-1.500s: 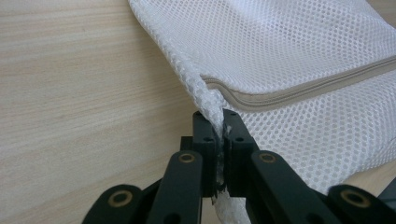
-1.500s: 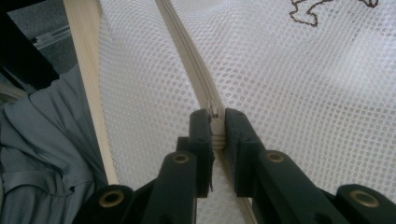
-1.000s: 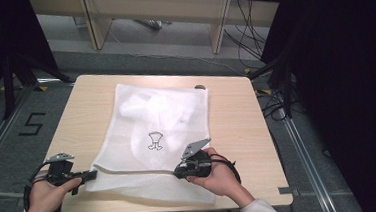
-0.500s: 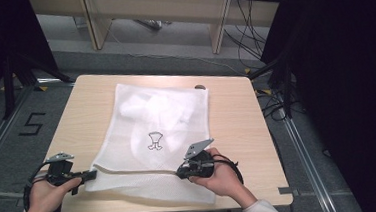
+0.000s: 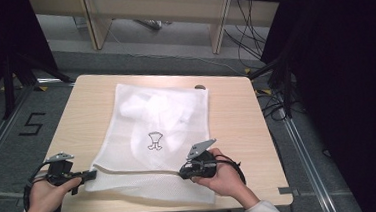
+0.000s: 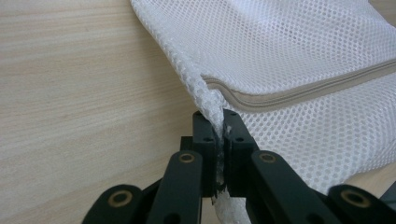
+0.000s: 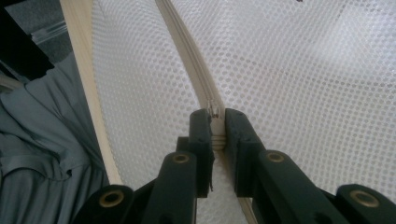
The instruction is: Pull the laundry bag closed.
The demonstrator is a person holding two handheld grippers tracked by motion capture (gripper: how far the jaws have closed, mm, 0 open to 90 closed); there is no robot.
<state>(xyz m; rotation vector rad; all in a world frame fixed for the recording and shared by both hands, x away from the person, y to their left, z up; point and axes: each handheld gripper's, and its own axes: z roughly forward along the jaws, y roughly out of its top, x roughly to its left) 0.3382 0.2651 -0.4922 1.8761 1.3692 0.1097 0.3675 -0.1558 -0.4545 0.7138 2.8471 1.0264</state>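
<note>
White mesh forms the laundry bag [image 5: 153, 143], which lies flat on the light wooden desk [image 5: 237, 117] with its long axis running from the person's side toward the far edge. A small black printed figure [image 5: 154, 141] sits near the middle of the upper face, and folded white fabric shows through the mesh in the far half. A beige zipper [image 5: 140, 170] crosses the near part of the bag from its left edge toward the right.

The left gripper [image 5: 88, 175] rests at the near left edge of the bag, held level above the desk in the person's left hand [image 5: 44, 193]. In the left gripper view, its fingers [image 6: 205, 135] are closed narrow on a bunched corner of mesh, just beside the end of the zipper [image 6: 299, 91]. The mesh fold passes between the two pads and out below them.

The right gripper [image 5: 184, 174] rests on the near right part of the bag, held in the person's right hand [image 5: 223, 178]. In the right gripper view, its fingers [image 7: 238, 135] are closed narrow on the zipper [image 7: 189, 51], with a small metal part at the tips; whether this is the slider's pull tab cannot be told. The desk's pale edge [image 7: 86, 79] runs along the left of that view, with grey cloth [image 7: 42, 154] beyond it.
</note>
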